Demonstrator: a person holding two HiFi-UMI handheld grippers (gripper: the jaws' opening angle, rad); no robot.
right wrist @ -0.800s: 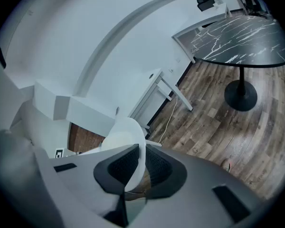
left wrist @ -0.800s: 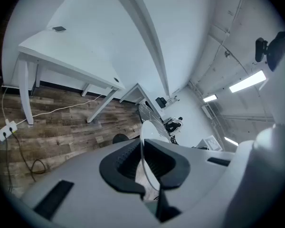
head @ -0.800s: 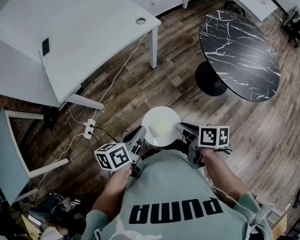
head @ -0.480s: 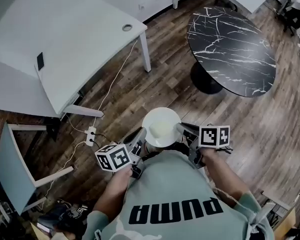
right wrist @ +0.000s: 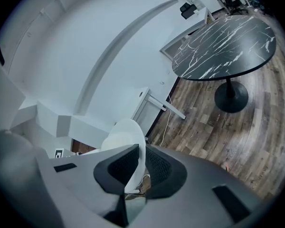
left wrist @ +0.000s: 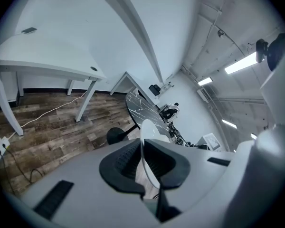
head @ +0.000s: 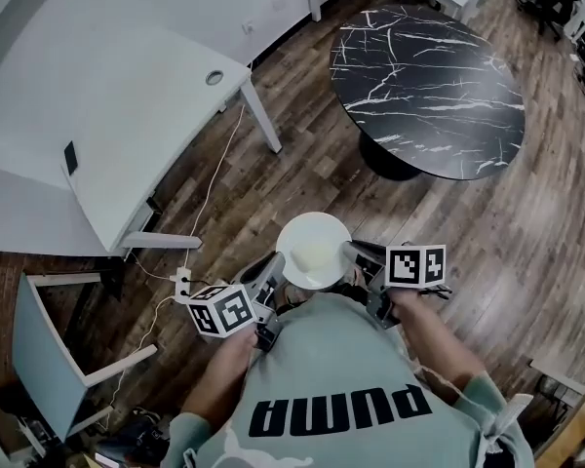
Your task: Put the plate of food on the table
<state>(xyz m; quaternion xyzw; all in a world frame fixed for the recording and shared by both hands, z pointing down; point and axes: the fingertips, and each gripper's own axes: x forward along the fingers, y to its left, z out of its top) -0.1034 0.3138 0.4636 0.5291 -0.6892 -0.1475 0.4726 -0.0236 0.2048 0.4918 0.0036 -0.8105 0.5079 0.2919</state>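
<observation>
- plate [head: 315, 250]: round and white, with a pale yellowish blob of food [head: 313, 253] in the middle. It's up in the air over the wood floor and pretty much level. The left gripper [head: 276, 266] pinches one side of the rim and the right gripper [head: 354, 252] the other.
- table [head: 424, 91]: round black top with white marble-type veins on one black pedestal foot, well apart from the plate.

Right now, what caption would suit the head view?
The left gripper and right gripper grip a round white plate above wood floor, black marbled table ahead.
</observation>
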